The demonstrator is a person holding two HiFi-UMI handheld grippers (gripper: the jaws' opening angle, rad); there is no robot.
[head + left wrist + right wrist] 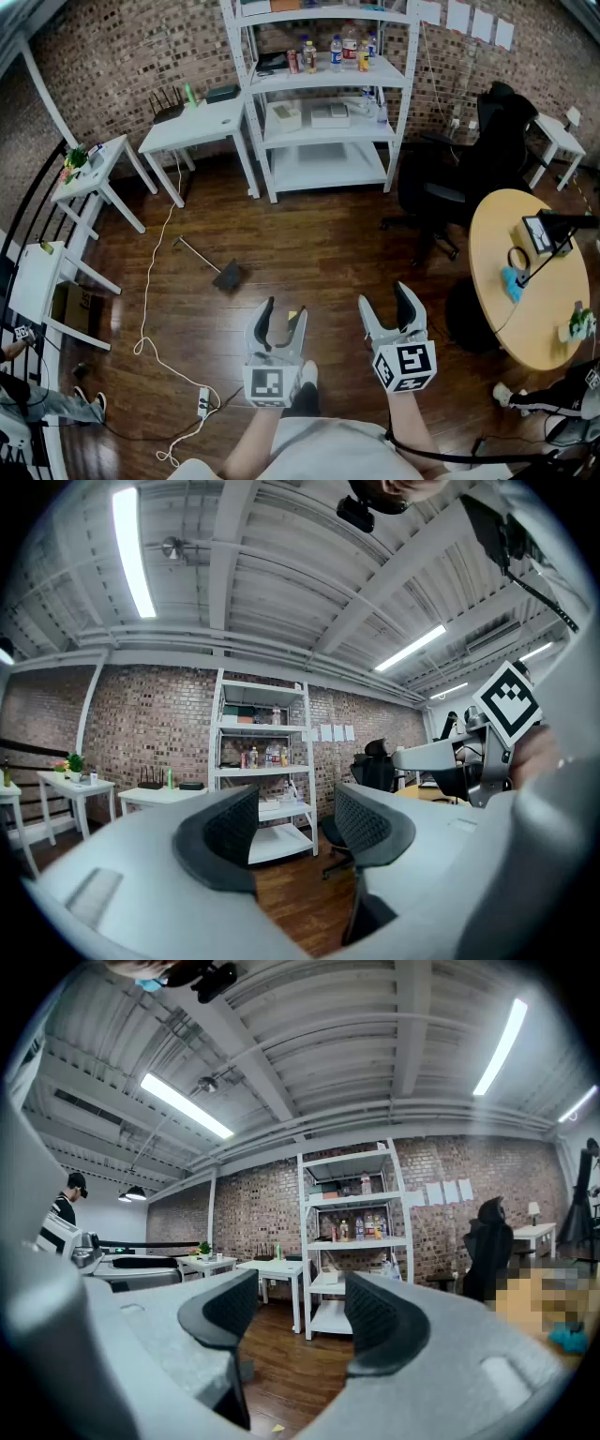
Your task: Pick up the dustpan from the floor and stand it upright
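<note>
Closest in, held out side by side and level, the left gripper and the right gripper both have their jaws well apart. Each gripper's own view shows only room and floorboards in the gap, so neither has hold of anything. The dustpan lies flat on the wooden floor, well ahead of the left gripper and off to its left. It sits out in the open boards between the person and the foot of the white shelf unit, with its dark pan nearer the person and its thin handle slanting away to the left. It looks light and stiff, probably plastic or thin metal, and not fragile. The slim handle should be the sensible place to clamp, fairly close to the pan so the weighted end does not swing; it may be smooth enough to twist in the pads. Stood upright it will likely be tippy. By count: one dustpan with one handle, two grippers, one shelf unit, and one white cable looping across the floor's left side.
</note>
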